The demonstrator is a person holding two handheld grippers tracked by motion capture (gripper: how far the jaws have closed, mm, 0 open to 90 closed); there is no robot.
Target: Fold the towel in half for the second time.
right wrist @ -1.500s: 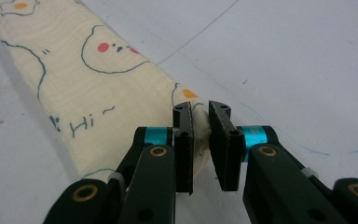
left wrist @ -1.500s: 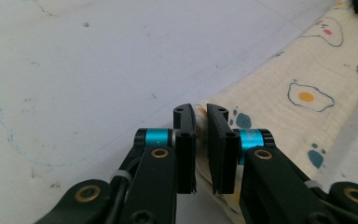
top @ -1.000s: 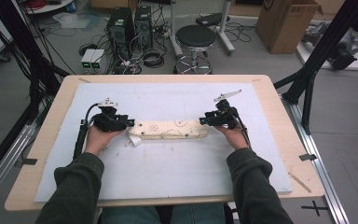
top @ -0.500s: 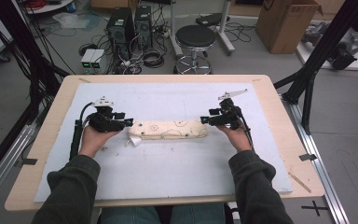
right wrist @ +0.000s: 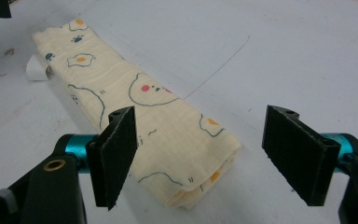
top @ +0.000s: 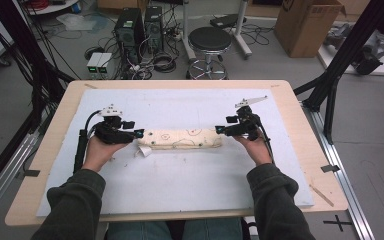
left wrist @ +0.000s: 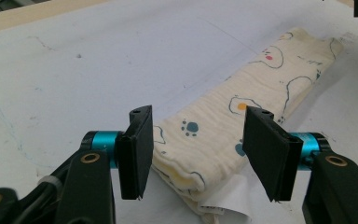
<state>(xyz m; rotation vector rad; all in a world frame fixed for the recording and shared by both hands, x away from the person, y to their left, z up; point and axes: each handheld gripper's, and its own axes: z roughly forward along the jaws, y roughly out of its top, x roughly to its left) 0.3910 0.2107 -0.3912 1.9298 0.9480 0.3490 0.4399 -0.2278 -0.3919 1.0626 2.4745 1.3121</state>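
**Q:** Cream muslin cloth (top: 182, 139) folded into a long narrow strip is seen from the high view, lying left to right in the middle of the white mat (top: 180, 180). The left gripper (top: 139, 133) is held at its left end, the right gripper (top: 219, 129) at its right end. Which step is this taken to be?

**A:** A release after a fold, probably. In the left gripper view the left gripper (left wrist: 193, 151) has its jaws spread, having just been opening; the near end of the cloth (left wrist: 242, 126) lies between them but isn't pinched, and a white label (left wrist: 228, 207) sticks out underneath.

**Q:** And the right gripper view?

**A:** Same story: the right gripper (right wrist: 203, 156) is parted wide, its jaws just opened, with the cloth (right wrist: 140, 102) resting flat on the mat, untouched by the pads. Next, one end would likely need to be re-gripped and carried over the other for another fold, with all layers caught together.
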